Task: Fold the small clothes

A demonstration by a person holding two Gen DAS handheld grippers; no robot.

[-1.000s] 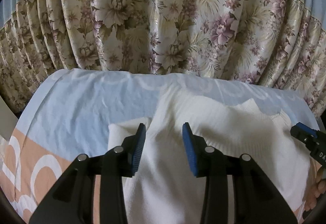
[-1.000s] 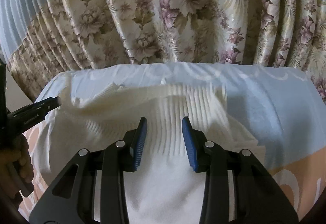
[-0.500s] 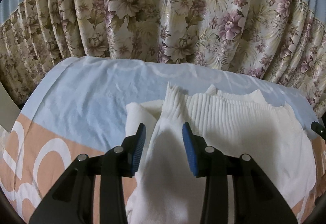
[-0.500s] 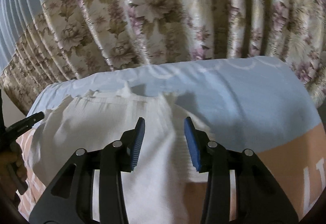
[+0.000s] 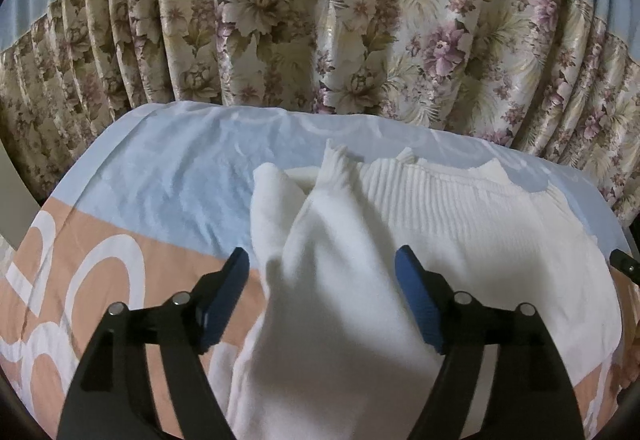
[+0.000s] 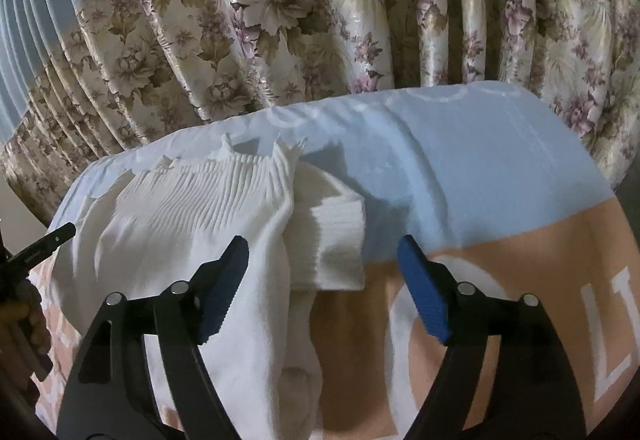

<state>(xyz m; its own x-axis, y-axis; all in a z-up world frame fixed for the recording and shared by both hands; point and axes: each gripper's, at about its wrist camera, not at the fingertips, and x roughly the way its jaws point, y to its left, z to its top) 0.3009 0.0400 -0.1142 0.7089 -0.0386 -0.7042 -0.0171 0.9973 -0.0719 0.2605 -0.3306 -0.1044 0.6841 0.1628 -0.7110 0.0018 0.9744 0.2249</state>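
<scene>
A white ribbed knit garment (image 5: 460, 224) lies folded on the bed, its ribbed hem at the far edge and a sleeve (image 5: 272, 208) sticking out at its left side. My left gripper (image 5: 322, 296) is open and empty above the garment's left part. In the right wrist view the garment (image 6: 192, 212) lies left of centre with a ribbed sleeve cuff (image 6: 336, 240) at its right side. My right gripper (image 6: 322, 288) is open and empty just above that cuff. The left gripper's tip (image 6: 44, 244) shows at the left edge.
The bed sheet (image 5: 160, 176) is light blue at the far end and peach with white shapes (image 6: 520, 272) nearer me. A floral curtain (image 5: 320, 20) hangs close behind the bed's far edge. The right gripper's tip (image 5: 624, 264) shows at the right edge.
Both grippers have opened wide and let the garment go. The garment has dropped flat onto the bed, and both grippers have drawn back toward me and apart.
</scene>
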